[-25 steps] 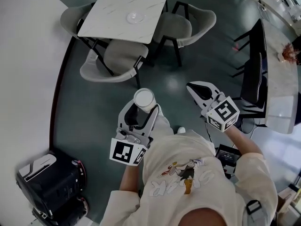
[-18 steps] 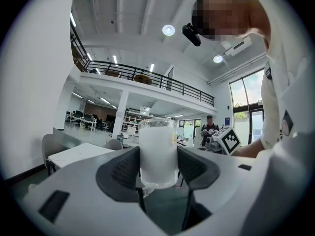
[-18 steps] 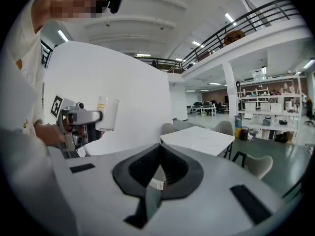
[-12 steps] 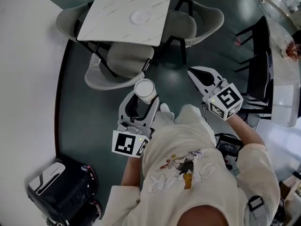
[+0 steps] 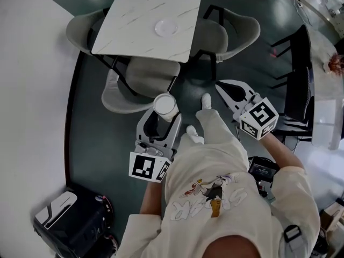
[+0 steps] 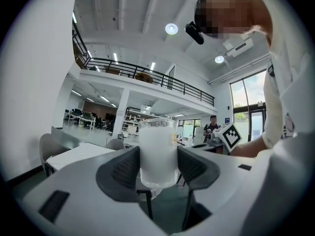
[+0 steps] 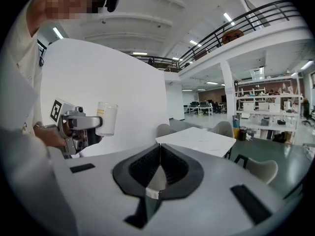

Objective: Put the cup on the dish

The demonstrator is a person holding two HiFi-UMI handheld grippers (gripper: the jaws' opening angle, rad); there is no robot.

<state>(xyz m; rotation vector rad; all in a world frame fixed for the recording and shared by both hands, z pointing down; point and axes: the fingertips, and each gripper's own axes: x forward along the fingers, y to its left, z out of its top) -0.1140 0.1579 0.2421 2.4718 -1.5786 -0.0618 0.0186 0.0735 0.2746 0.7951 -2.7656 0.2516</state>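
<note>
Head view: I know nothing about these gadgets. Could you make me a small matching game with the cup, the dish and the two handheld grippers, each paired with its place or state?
Things:
1. cup
2. dish
3. left gripper
4. right gripper

Places or states:
A. lying on the white table
B. jaws shut, nothing between them
C. upright, carried in the air short of the table
D. jaws closed on the cup

Pairs: 1-C, 2-A, 3-D, 4-B
</note>
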